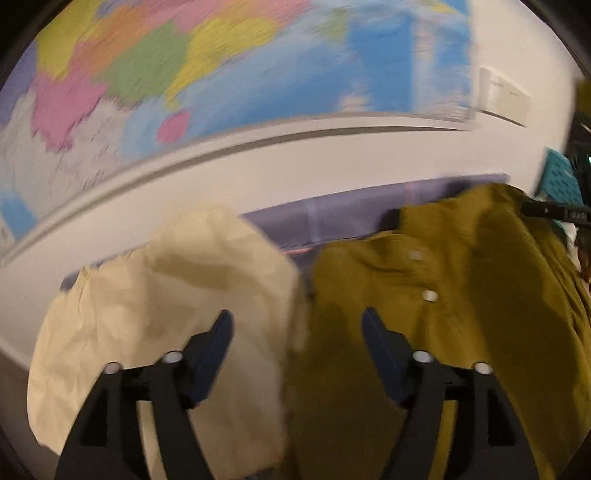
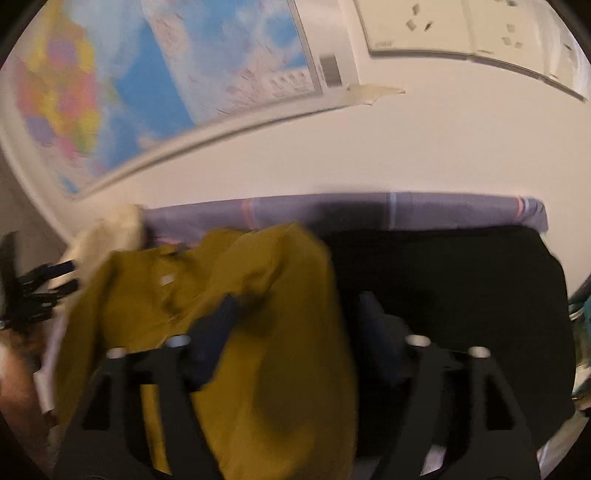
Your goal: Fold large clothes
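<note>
A mustard button shirt (image 1: 424,332) lies crumpled on a purple striped cloth (image 1: 332,218), with a cream garment (image 1: 166,295) to its left. My left gripper (image 1: 297,325) hovers open above the seam where the two meet, nothing between its fingers. In the right wrist view the mustard shirt (image 2: 258,369) fills the lower left and a black garment (image 2: 461,295) lies to its right. My right gripper (image 2: 297,301) is open over the shirt's right edge; its pads press on nothing. The left gripper (image 2: 40,291) shows at the far left, and the cream garment (image 2: 110,229) lies behind it.
A white wall rises right behind the purple cloth (image 2: 443,210). A coloured map (image 1: 221,62) hangs on it, with wall sockets (image 2: 424,26) further right. A teal basket (image 1: 559,177) stands at the right edge. Both views are blurred.
</note>
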`<state>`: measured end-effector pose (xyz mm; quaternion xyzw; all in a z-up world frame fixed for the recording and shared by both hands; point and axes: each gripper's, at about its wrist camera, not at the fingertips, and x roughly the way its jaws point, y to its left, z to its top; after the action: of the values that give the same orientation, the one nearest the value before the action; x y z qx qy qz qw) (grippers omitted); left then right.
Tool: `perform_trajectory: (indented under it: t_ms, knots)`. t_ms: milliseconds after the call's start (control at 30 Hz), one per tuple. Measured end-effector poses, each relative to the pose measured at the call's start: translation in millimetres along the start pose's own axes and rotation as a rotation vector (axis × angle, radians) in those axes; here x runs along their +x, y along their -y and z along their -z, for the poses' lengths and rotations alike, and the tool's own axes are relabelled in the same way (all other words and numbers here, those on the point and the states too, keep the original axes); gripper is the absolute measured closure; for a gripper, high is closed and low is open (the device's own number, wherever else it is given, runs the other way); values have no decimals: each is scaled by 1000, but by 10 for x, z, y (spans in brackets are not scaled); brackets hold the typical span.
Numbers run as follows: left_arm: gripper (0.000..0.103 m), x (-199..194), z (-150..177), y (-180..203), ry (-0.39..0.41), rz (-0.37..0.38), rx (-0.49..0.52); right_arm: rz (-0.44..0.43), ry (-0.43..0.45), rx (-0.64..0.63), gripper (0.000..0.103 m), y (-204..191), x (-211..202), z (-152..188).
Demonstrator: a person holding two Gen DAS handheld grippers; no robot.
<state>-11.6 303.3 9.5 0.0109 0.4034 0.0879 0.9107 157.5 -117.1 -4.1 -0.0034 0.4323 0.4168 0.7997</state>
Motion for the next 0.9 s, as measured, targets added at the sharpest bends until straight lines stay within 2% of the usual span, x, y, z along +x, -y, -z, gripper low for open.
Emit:
perform_trajectory:
  t_ms: [33,100,200,233,267,300,333,367,433,467,500,567,633,667,700,800,867,900]
  knots:
    - [7,-27,0,68,0,4,26,-31,-12,-12,28,-23,-102,81]
    - [7,-34,-24,230,-15,-14,85,-49,-49,-60,23,-116,-256,296]
    - [7,213,19,372,-100,-72,133,-12,-138,-120,23,-247,-269,611]
    - [14,314,51,406,-129,-79,147,3,-158,-120,35,-253,-240,702]
    - [35,386,86,431,-144,-89,159,-1,-175,-120,52,-255,-221,745]
    - [52,445,113,449,-160,-101,170,19,-184,-132,94,-257,-205,771]
    - [67,483,129,437,-177,-91,153,26,-178,-133,96,-244,-221,749]
    - [79,464,126,420,-168,-87,135,41,-153,-132,97,-232,-282,695]
    - [93,360,74,387,-141,-85,105,108,-53,-144,98,-231,-556,525]
    - [96,278,22,353,-123,-83,82,137,-10,-148,98,-223,-689,442]
    - [97,187,-35,314,-97,-83,58,173,72,-144,98,-210,-934,259]
    - [97,-91,-179,216,-16,-77,8,217,168,-133,98,-175,-1214,45]
    - [97,-259,-251,175,51,-97,-7,272,234,-133,98,-116,-1378,-139]
    - [97,-316,-280,157,79,-121,-14,319,241,-120,98,-42,-1352,-219]
    - [97,-322,-299,141,93,-144,-20,322,223,-93,98,68,-1279,-256]
    - [97,-70,-276,114,49,-172,-26,350,136,-33,95,397,-870,-231]
    - [91,161,-233,100,-1,-220,-20,393,74,-9,80,534,-572,-168]
    - [87,273,-203,95,-29,-251,-21,398,38,5,65,533,-413,-105]
